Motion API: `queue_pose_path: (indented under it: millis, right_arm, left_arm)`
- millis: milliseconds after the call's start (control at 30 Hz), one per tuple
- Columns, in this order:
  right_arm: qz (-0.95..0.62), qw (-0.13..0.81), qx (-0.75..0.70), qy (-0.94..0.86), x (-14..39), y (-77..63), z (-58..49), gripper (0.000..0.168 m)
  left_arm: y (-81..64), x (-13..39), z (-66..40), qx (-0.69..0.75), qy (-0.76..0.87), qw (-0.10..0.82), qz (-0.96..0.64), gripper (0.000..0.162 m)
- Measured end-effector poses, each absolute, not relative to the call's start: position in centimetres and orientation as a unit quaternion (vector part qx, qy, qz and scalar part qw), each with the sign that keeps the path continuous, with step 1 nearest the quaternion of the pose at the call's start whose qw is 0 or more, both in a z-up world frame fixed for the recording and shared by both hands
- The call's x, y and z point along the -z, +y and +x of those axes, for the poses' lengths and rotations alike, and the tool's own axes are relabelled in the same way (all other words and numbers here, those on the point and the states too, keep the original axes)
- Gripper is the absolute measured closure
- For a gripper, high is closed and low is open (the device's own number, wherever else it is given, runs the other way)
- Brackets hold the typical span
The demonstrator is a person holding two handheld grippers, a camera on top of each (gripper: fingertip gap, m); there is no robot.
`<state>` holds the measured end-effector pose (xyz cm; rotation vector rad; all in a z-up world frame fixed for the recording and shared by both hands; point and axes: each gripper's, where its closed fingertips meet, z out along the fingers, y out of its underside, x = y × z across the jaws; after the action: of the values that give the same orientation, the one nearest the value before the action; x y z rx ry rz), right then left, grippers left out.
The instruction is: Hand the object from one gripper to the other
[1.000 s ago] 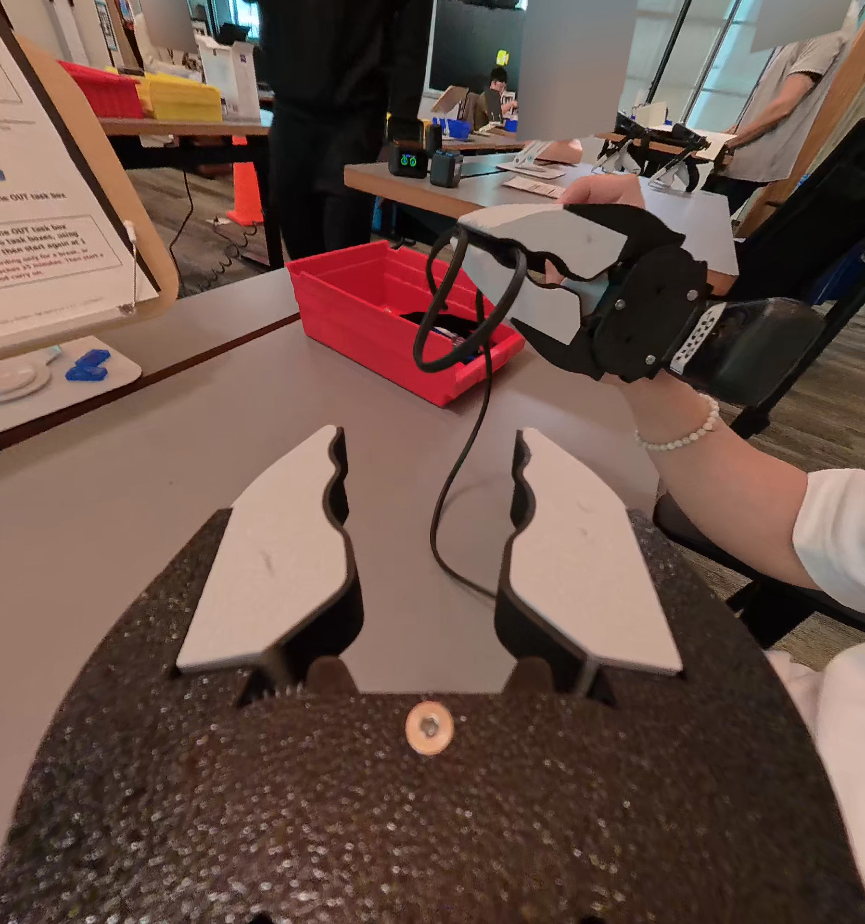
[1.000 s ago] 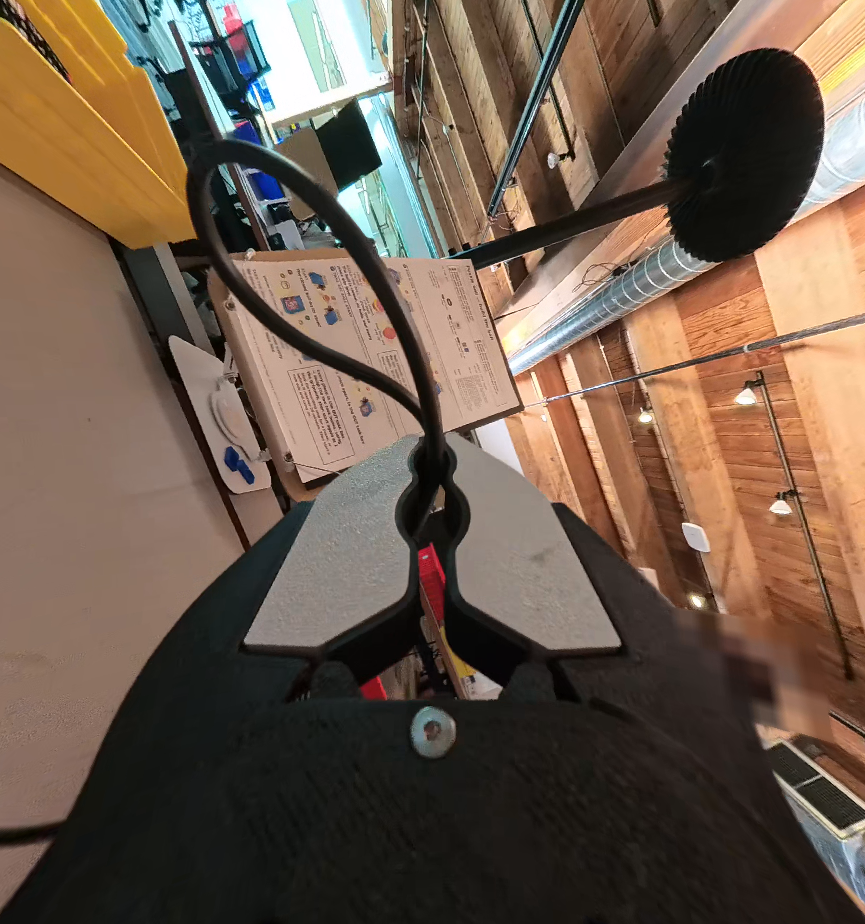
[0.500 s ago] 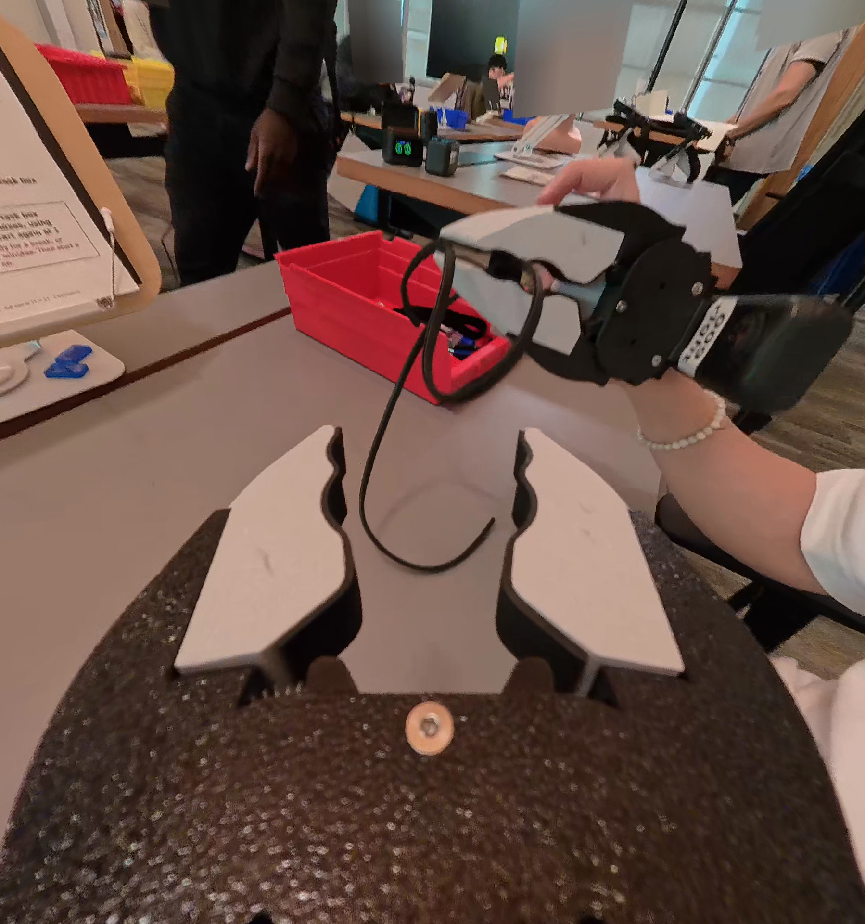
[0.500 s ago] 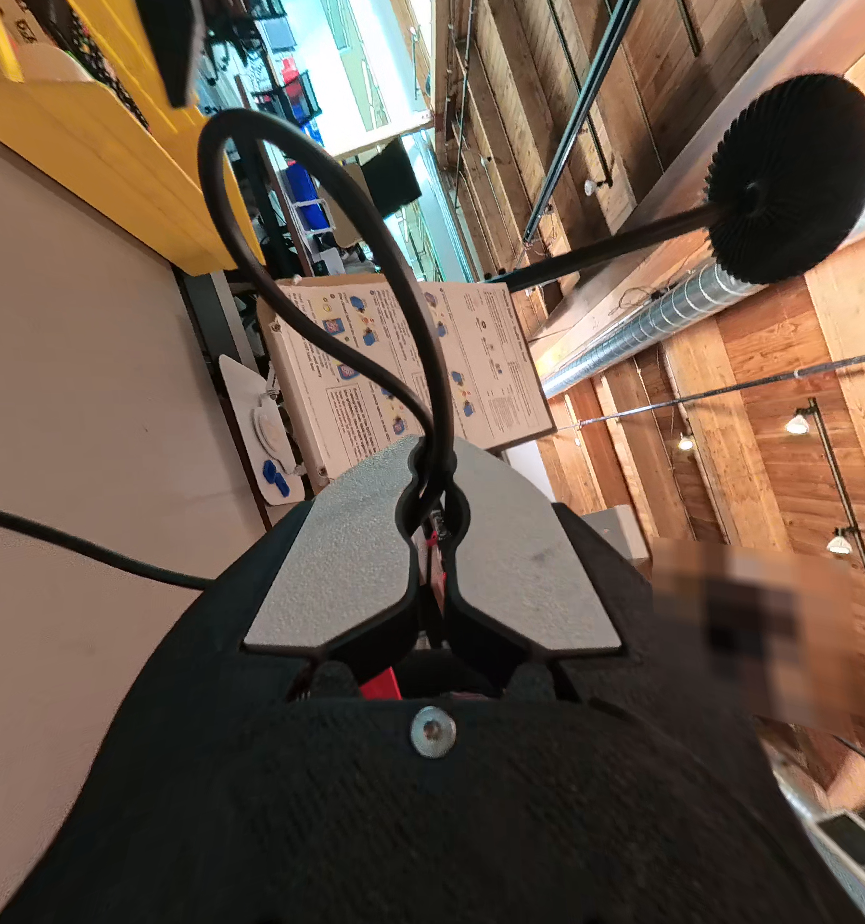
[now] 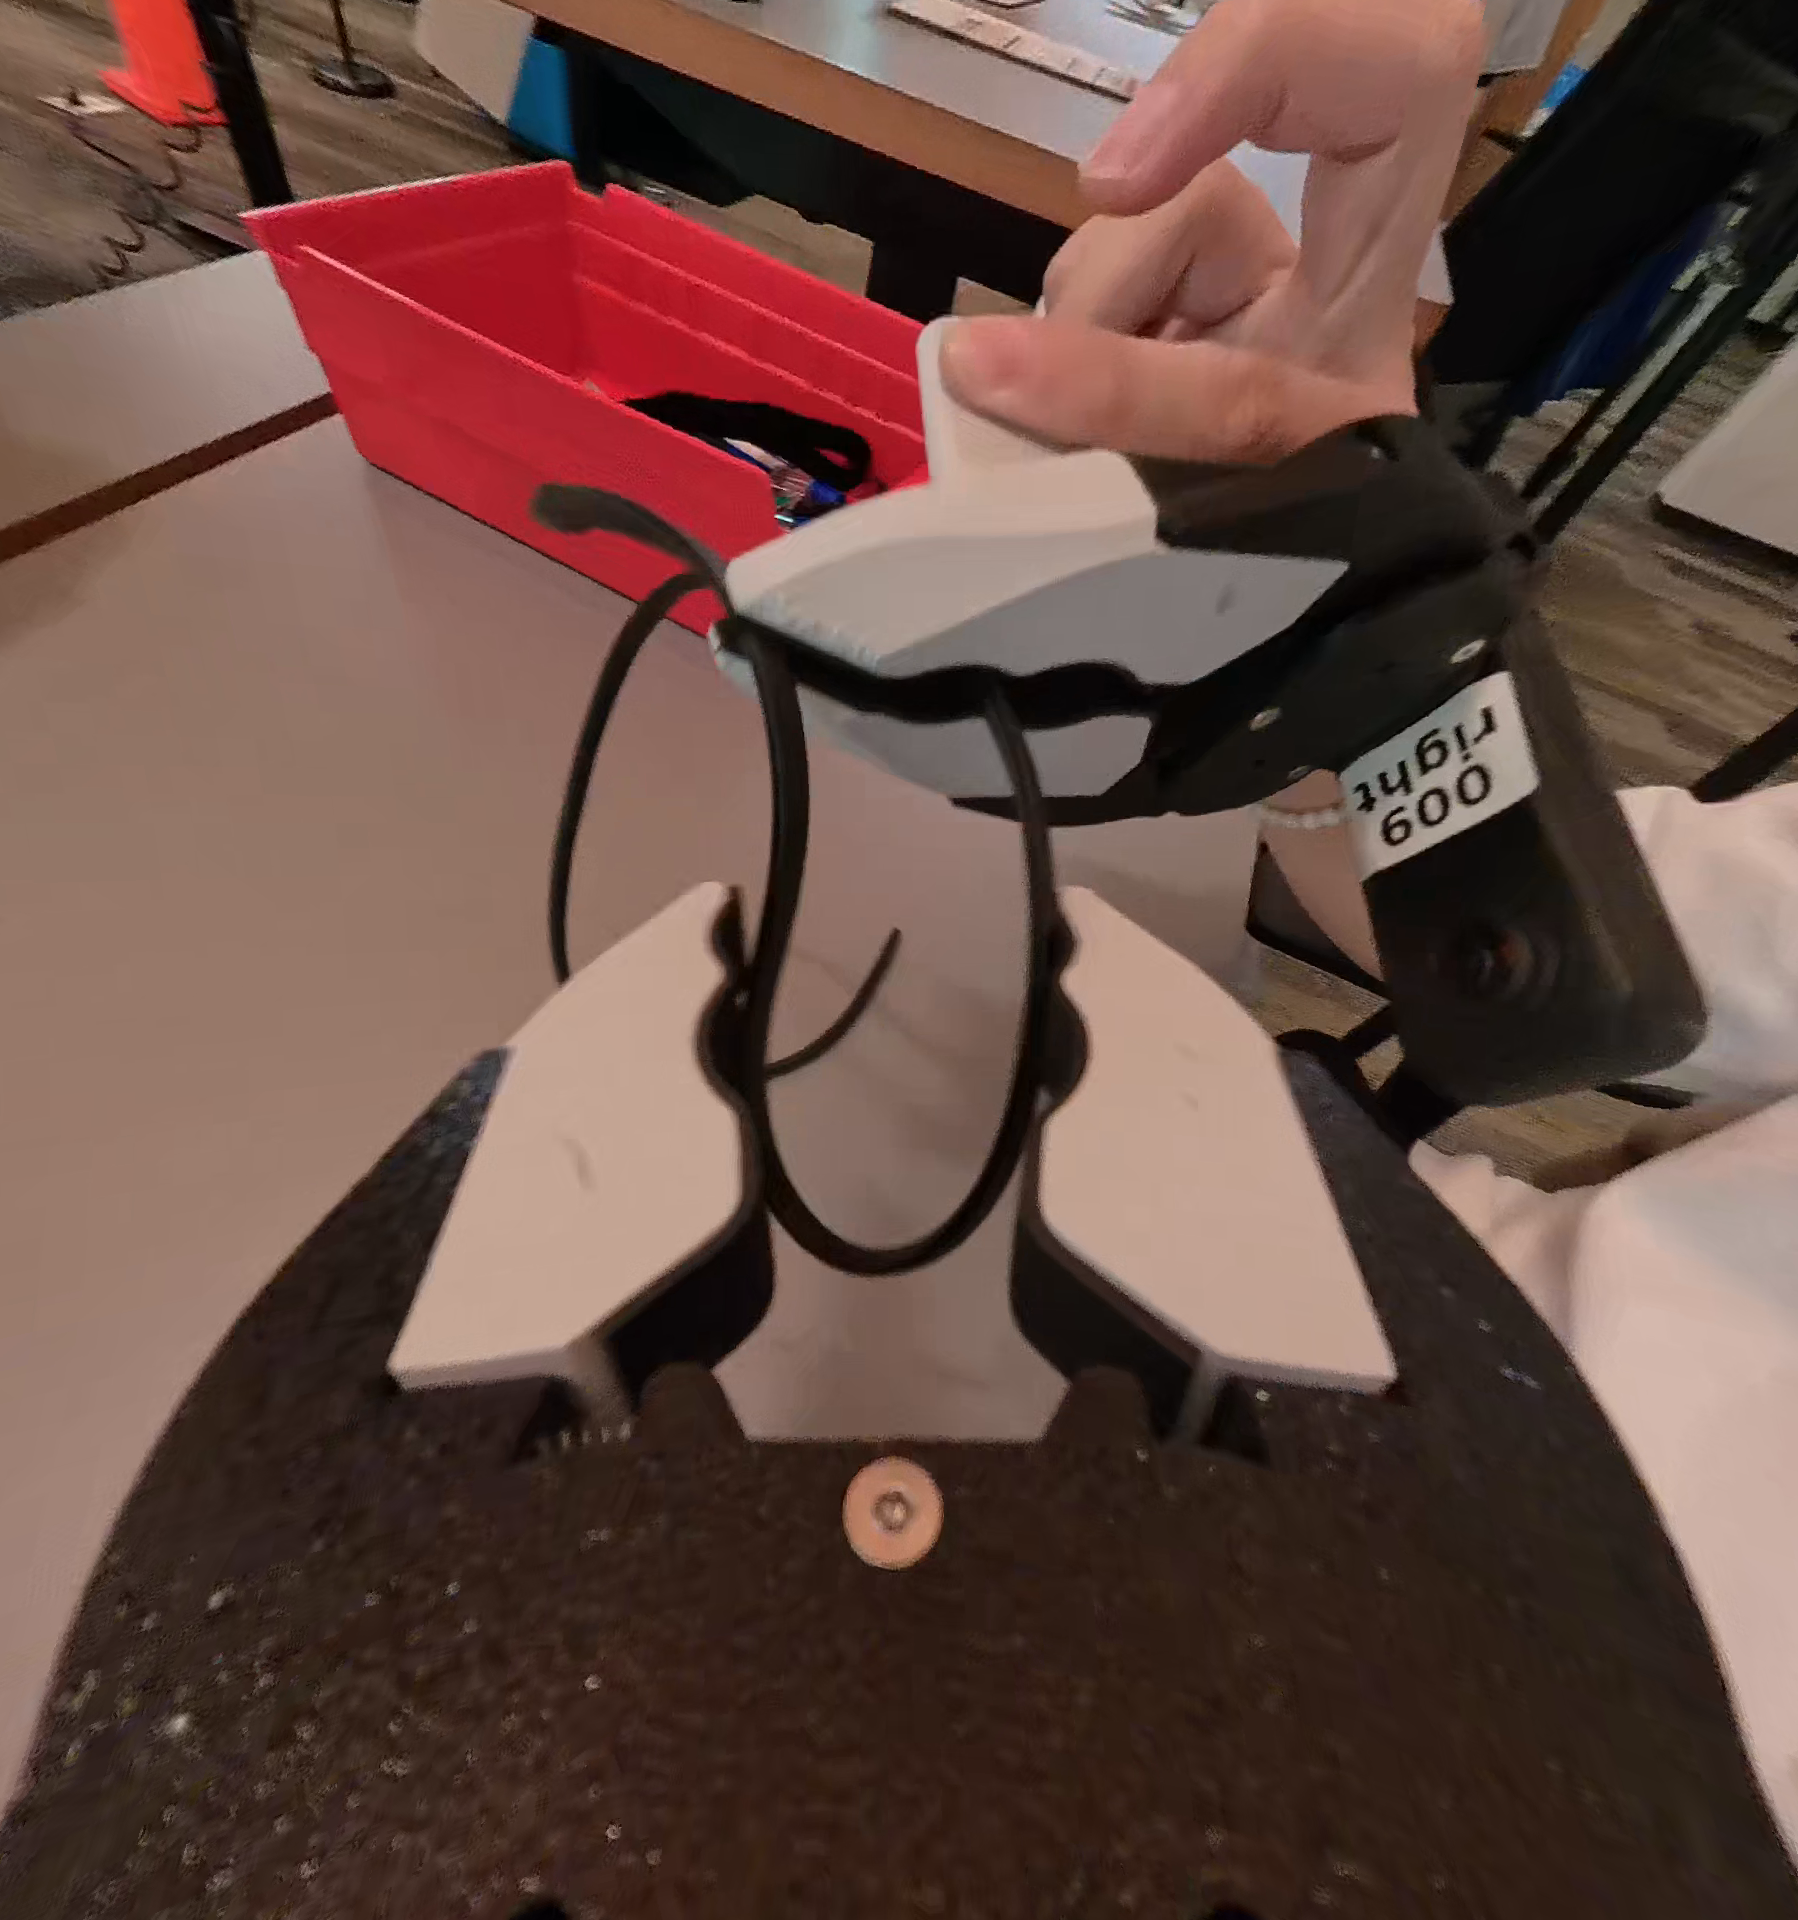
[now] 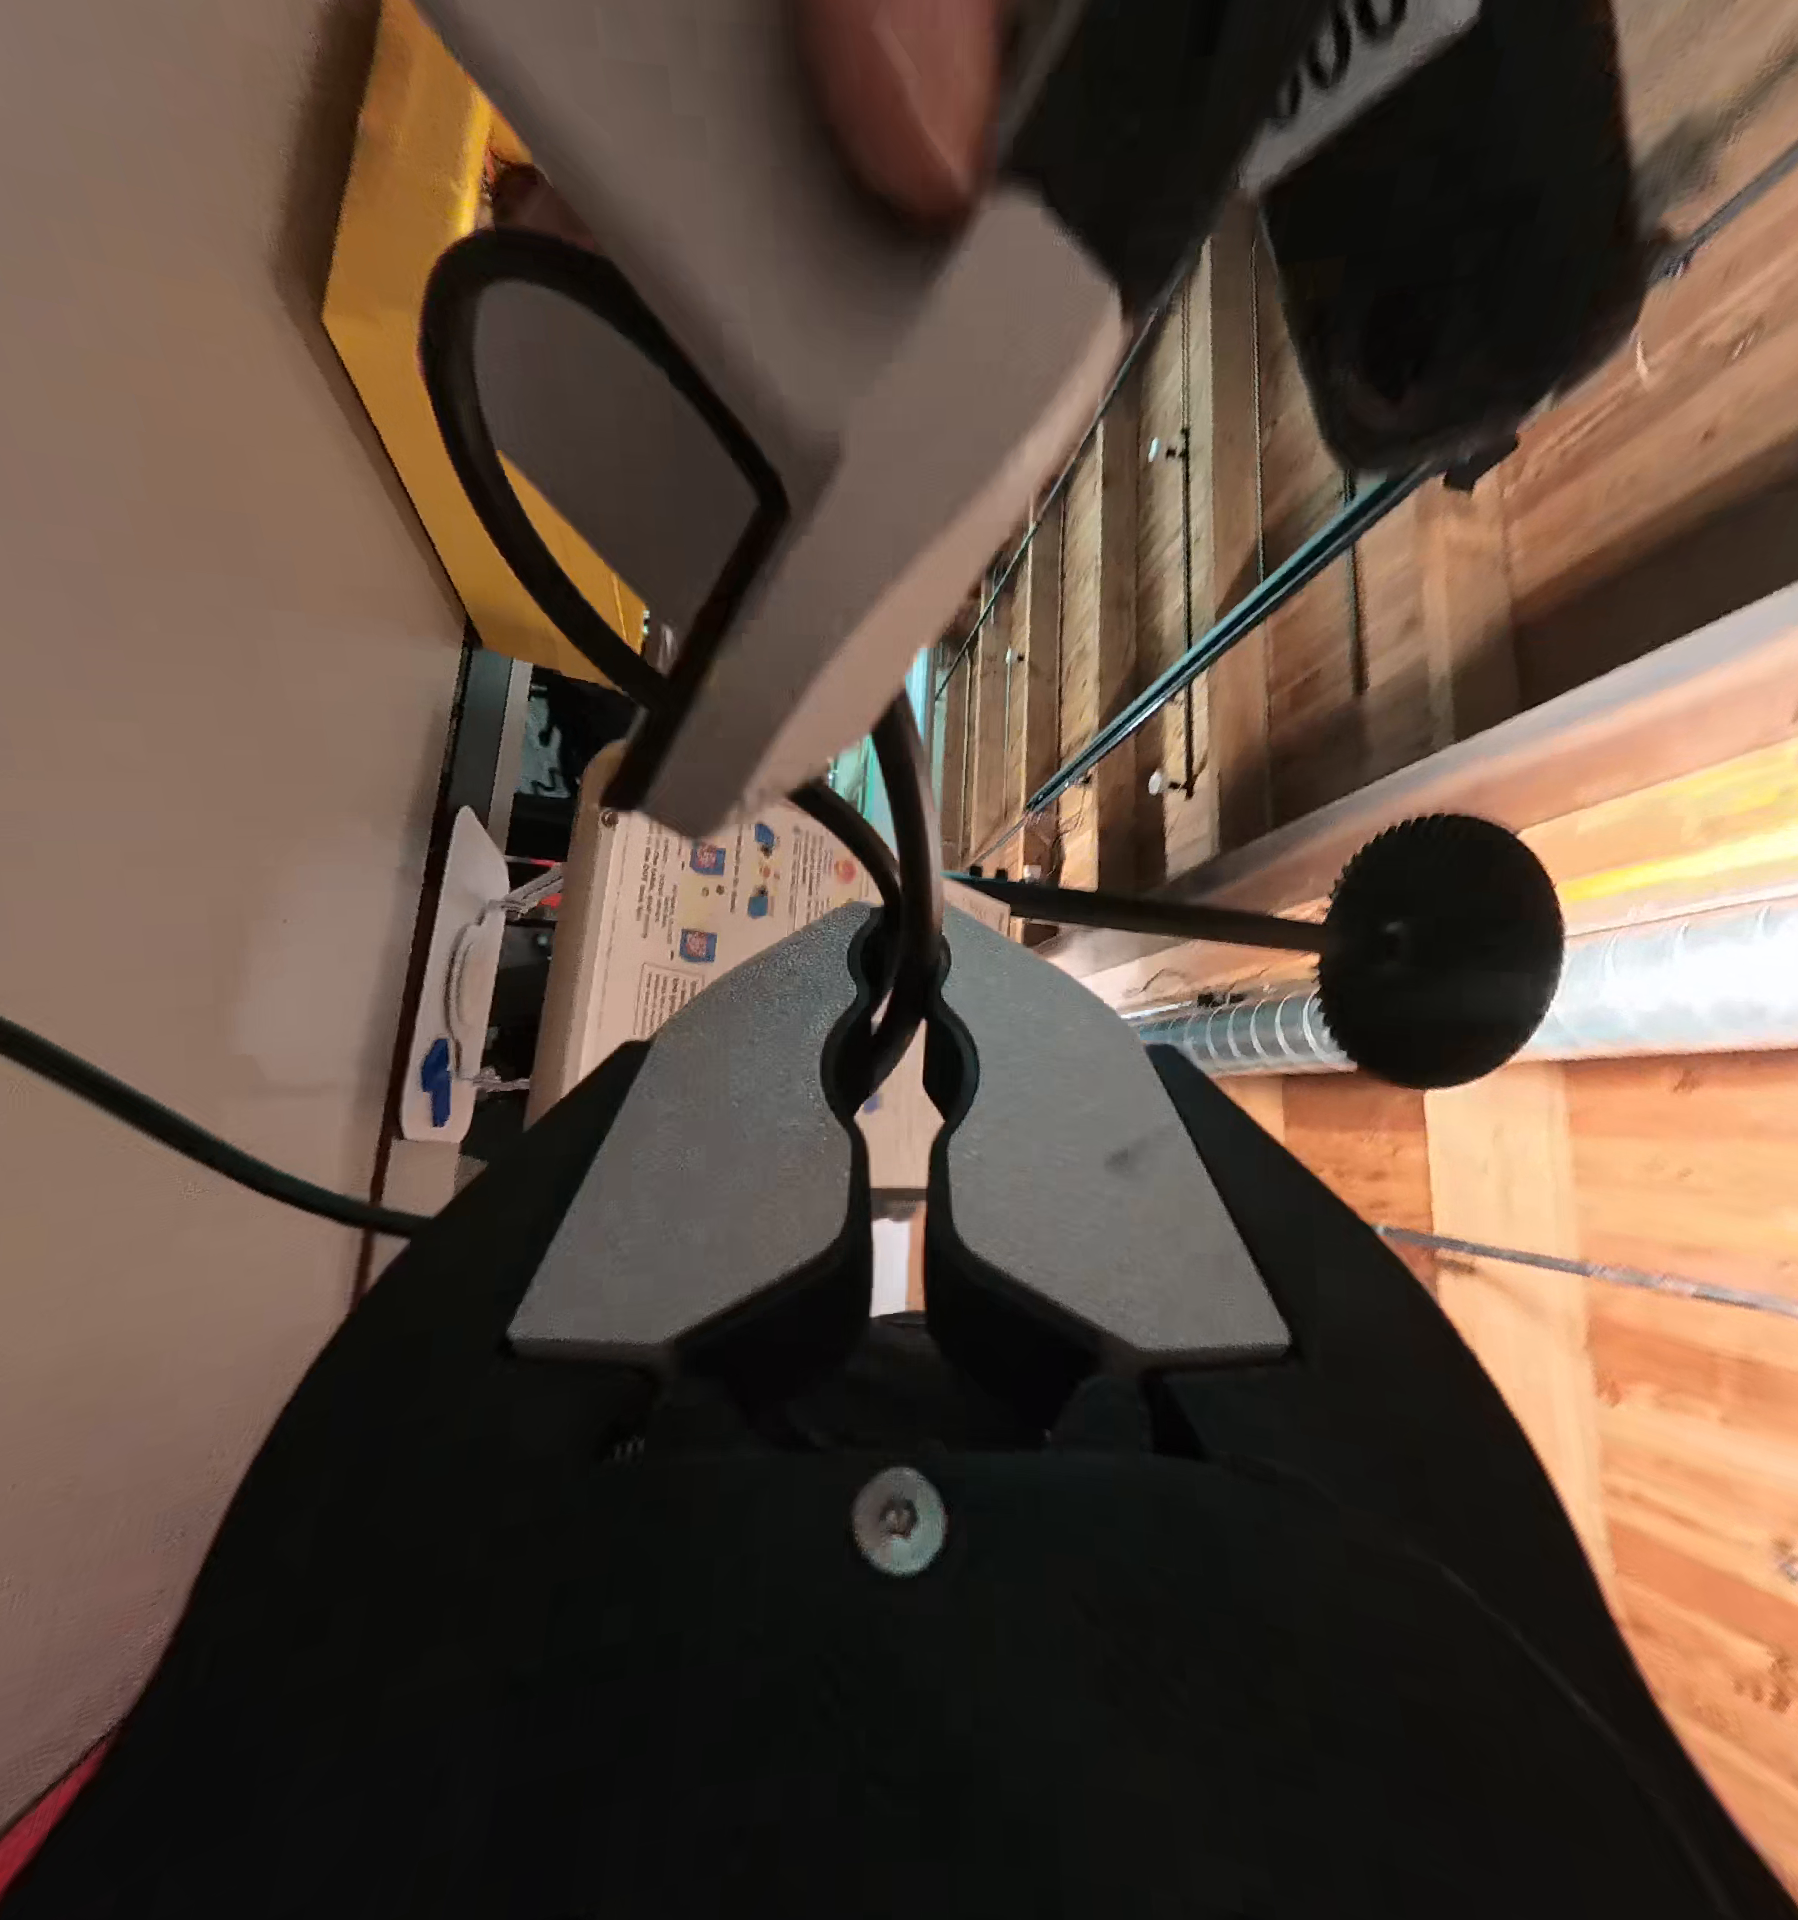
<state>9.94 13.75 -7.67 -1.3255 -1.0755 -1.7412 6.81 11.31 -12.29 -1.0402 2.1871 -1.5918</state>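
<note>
1. A black cable (image 5: 786, 831) is hanging in loops above the desk (image 5: 199, 831), its long axis running roughly vertical, one free end curling toward the red bin (image 5: 479, 343).
2. The right tongs (image 5: 760, 644) are pinching the cable near their tips.
3. The left tongs (image 5: 890, 997) are standing wide apart and gripping nothing, the lowest loop dangling between their fingers.
4. The handover is midway by appearances; the next move calls for the left closing before the right lets go.
</note>
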Motion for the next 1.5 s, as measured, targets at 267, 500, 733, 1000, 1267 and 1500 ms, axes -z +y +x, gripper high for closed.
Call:
queue_pose_path:
  millis: [267, 500, 733, 1000, 1267, 1500]
  right_arm:
    - [-0.538, 0.340, 0.643, -0.426, 9.4, 14.6, 9.5, 0.155]
    - [-0.619, 0.425, 0.538, -0.383, 9.8, 13.7, 10.1, 0.123]
    - [-0.716, 0.534, 0.367, -0.261, 9.5, 11.5, 11.5, 0.090]
    - [-0.694, 0.564, 0.340, -0.290, 9.6, 13.8, 8.7, 0.073]
    - [-0.721, 0.529, 0.337, -0.295, 12.3, 15.6, 8.3, 0.090]
    - [-0.736, 0.543, 0.284, -0.289, 13.1, 15.8, 7.3, 0.145]
  left_arm:
    - [12.8, 13.9, 8.0, 0.488, 0.777, 0.184, -0.351, 0.158]
    - [15.8, 13.6, 9.5, 0.445, 0.771, 0.283, -0.358, 0.158]
    - [16.7, 10.8, 7.9, 0.480, 0.763, 0.300, -0.312, 0.158]
    - [14.6, 11.4, 4.3, 0.453, 0.829, 0.240, -0.222, 0.157]
    - [12.9, 11.4, 3.7, 0.455, 0.836, 0.231, -0.201, 0.158]
    - [13.3, 10.4, 4.2, 0.490, 0.810, 0.226, -0.227, 0.158]
